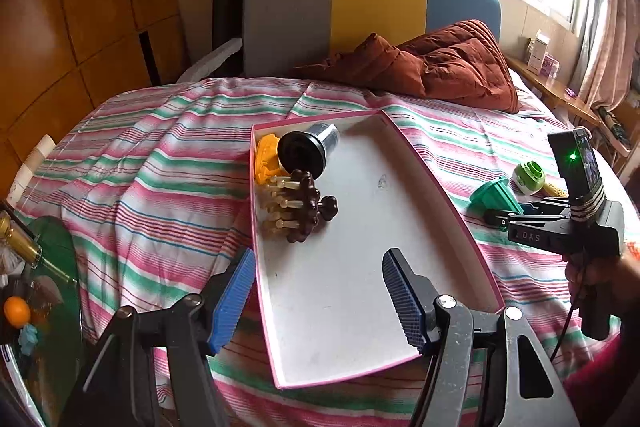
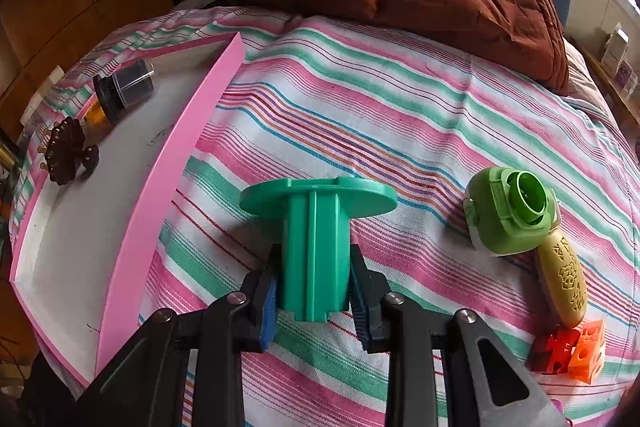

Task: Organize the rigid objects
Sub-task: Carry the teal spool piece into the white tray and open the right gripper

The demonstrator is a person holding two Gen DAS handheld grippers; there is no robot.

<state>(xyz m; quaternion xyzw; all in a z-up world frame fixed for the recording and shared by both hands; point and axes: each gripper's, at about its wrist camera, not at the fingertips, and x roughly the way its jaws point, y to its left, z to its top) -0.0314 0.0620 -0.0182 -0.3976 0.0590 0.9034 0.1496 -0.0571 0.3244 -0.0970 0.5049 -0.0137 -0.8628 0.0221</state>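
The right gripper (image 2: 314, 301) clamps the green spool (image 2: 316, 235), and the tray (image 2: 168, 167) lies to its left; the left gripper (image 1: 320, 303) hangs open over it.

A yellow object (image 1: 266, 157) in the pink tray's (image 1: 448, 199) far corner, at ten o'clock, is mostly hidden behind a black-capped jar (image 1: 308, 149). The green spool's (image 2: 314, 247) lower sides are covered by the right gripper's (image 2: 314, 301) pads. Orange blocks (image 2: 576, 351) at four o'clock are partly hidden under a beige handle (image 2: 564, 281). Clutter (image 1: 24, 279) at eight o'clock is cut off, too unclear to identify.
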